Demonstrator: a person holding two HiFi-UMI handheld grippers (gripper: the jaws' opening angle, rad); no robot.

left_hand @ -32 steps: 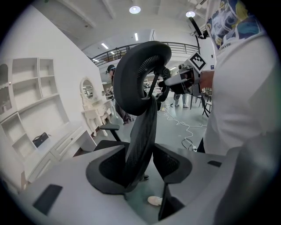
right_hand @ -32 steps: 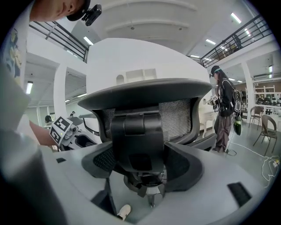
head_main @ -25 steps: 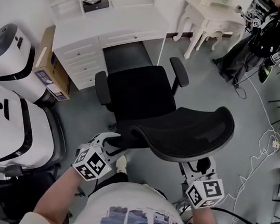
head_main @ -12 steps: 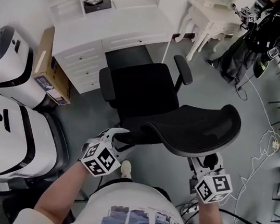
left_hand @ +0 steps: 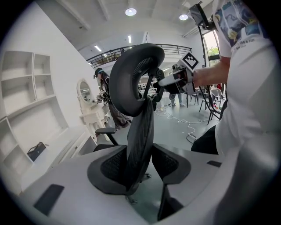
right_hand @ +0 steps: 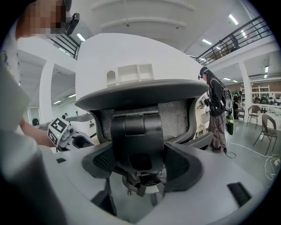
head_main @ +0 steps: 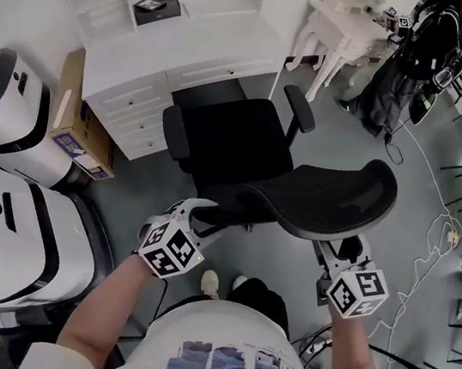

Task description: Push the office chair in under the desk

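Head view: we're pinching the office chair (head_main: 229, 140) with both, left gripper (head_main: 198, 214) on its backrest edge, right gripper (head_main: 336, 246) on the rear spine. It's sitting just before the white desk (head_main: 192, 43), not under yet.

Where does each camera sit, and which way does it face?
Head view: on the person's head, looking steeply down at the office chair and desk; both forearms, left gripper and right gripper show.
Left gripper view: on the left gripper, looking at the backrest edge-on between its jaws; the person's torso shows.
Right gripper view: on the right gripper, facing the backrest's rear between its jaws; the torso shows too.
Shared: each gripper view catches the other gripper.
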